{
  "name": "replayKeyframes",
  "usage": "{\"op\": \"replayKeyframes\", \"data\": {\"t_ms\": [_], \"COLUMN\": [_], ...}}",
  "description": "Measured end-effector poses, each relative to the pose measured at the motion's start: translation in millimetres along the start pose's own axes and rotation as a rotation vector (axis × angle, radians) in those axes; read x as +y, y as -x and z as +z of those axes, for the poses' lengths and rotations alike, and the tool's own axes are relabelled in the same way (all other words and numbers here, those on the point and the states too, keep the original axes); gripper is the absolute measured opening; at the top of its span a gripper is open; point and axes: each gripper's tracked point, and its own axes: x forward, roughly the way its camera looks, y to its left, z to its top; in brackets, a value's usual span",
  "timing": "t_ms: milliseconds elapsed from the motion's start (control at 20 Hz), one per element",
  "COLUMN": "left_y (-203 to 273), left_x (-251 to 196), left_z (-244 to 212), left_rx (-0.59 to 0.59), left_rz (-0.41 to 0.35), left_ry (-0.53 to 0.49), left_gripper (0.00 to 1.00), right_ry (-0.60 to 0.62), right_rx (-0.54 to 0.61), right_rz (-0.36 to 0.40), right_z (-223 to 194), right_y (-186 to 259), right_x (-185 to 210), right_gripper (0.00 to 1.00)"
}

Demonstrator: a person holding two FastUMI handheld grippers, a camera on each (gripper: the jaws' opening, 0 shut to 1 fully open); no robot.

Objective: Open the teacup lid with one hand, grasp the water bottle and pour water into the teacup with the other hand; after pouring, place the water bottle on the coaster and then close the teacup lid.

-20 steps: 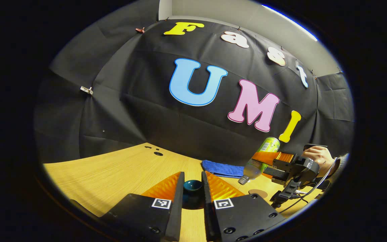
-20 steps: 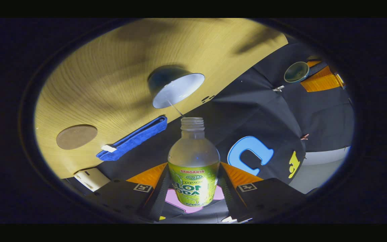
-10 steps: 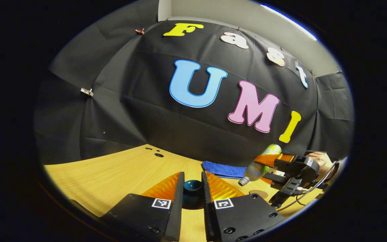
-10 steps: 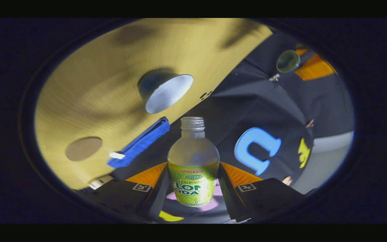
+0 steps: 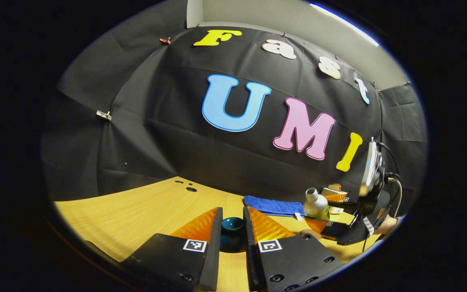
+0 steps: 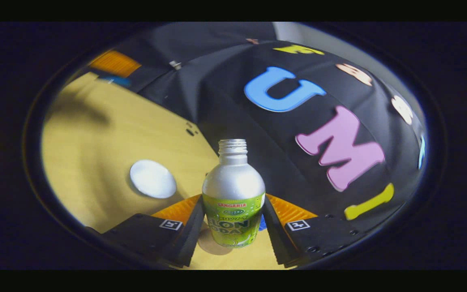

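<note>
- While the left gripper (image 5: pixel 232 227) hangs over the pale wooden bench (image 5: pixel 144 207), its orange fingers (image 5: pixel 201 223) clamp the dark teal round teacup lid (image 5: pixel 232 225) between them.
- Pinched between the right gripper's (image 6: pixel 233 215) fingers (image 6: pixel 178 211), the silver water bottle with a green label (image 6: pixel 233 202) stands upright and uncapped.
- Below the bottle's base lies the round brown coaster (image 6: pixel 211 243).
- Farther left on the bench sits the open teacup with a white inside (image 6: pixel 153 179).
- Near the back wall lies a folded blue cloth (image 5: pixel 272 205).
</note>
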Motion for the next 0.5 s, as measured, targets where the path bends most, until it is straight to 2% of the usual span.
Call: {"op": "replayKeyframes", "data": {"t_ms": [250, 350, 500], "left_y": [1.6, 0.0, -0.2], "left_x": [-8.8, -15.7, -36.1], "left_z": [0.4, -1.5, -8.4], "left_rx": [-0.003, 0.001, 0.010], "left_rz": [0.008, 0.003, -0.020], "left_ry": [-0.047, -0.056, -0.075], "left_gripper": [0.31, 0.31, 0.32], "right_ry": [-0.498, -0.604, -0.649], "right_rx": [-0.100, -0.091, -0.097], "right_rz": [0.048, 0.057, 0.040], "right_z": [-9.4, -28.1, -55.6], "right_y": [11.5, 13.0, 22.3], "right_x": [-25.4, -35.6, -41.5], "right_gripper": [0.78, 0.77, 0.77]}}
